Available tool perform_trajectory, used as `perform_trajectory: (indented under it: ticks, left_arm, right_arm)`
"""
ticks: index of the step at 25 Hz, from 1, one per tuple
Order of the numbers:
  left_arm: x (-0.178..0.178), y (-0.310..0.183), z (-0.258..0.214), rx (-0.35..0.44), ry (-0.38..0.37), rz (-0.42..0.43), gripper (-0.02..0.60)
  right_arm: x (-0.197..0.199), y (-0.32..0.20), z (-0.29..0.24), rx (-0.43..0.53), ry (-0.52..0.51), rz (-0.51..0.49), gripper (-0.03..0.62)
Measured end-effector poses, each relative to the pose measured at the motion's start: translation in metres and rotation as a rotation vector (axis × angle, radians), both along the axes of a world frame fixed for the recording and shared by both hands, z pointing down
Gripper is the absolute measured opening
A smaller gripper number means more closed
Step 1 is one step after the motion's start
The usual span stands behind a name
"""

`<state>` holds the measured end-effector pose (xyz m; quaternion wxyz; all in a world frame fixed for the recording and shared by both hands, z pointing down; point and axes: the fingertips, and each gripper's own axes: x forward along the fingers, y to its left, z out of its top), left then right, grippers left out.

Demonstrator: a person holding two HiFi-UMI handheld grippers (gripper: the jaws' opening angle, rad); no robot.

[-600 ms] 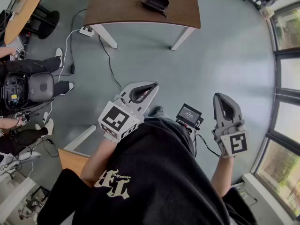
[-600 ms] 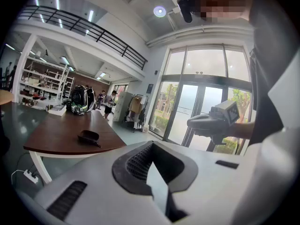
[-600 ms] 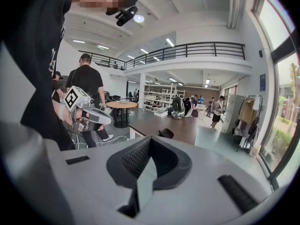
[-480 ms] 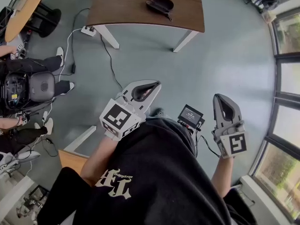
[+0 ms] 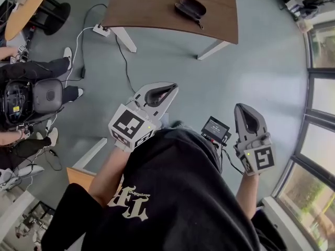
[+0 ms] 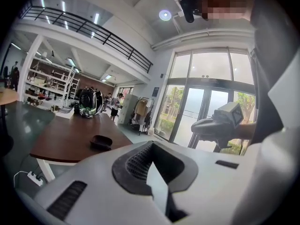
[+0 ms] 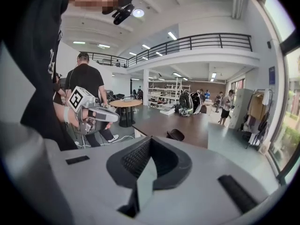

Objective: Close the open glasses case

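Head view: the glasses case (image 5: 191, 8) is seen lying on the brown tabletop (image 5: 152, 7), apparently open. The left hand-held gripper (image 5: 168, 91) and the right hand-held gripper (image 5: 244, 110) are held over the grey floor (image 5: 261, 61), just in front of the person's black shirt (image 5: 172, 192). Both are pointed toward the tabletop and kept well apart from the case. In the left gripper view the jaws are pressed together with nothing between them, and the case is seen beyond them. In the right gripper view the jaws are likewise closed and empty.
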<state>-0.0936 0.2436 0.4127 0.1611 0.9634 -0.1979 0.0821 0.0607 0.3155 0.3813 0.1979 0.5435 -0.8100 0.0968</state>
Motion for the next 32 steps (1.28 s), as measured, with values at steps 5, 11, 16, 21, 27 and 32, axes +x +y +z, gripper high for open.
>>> perform_trajectory:
  ticks: [5,11,16,21,27,32]
  left_arm:
    - [-0.018,-0.011,0.011,-0.014,-0.003,-0.018,-0.002]
    - [-0.029,-0.019,0.024,-0.009,-0.013,0.002,-0.002]
    - [-0.029,-0.016,0.026,0.0,-0.009,0.008,-0.002]
    - [-0.027,-0.013,0.017,-0.039,0.042,-0.004,-0.002]
    - [-0.037,-0.016,0.019,-0.042,0.033,-0.029,-0.002]
    - [-0.048,-0.013,0.023,-0.051,0.041,-0.048,-0.002]
  right_arm:
    - [-0.007,-0.007,0.004,-0.012,-0.061,0.034,-0.012]
    - [-0.021,-0.008,0.02,-0.021,-0.048,0.05,-0.012]
    - [-0.025,0.001,0.028,-0.019,-0.049,0.063,-0.012]
    - [-0.026,0.0,0.027,-0.011,-0.061,0.066,-0.012]
    - [-0.039,-0.001,0.031,-0.021,-0.046,0.031,-0.012]
    - [-0.048,0.005,0.04,-0.034,-0.053,0.027,-0.012]
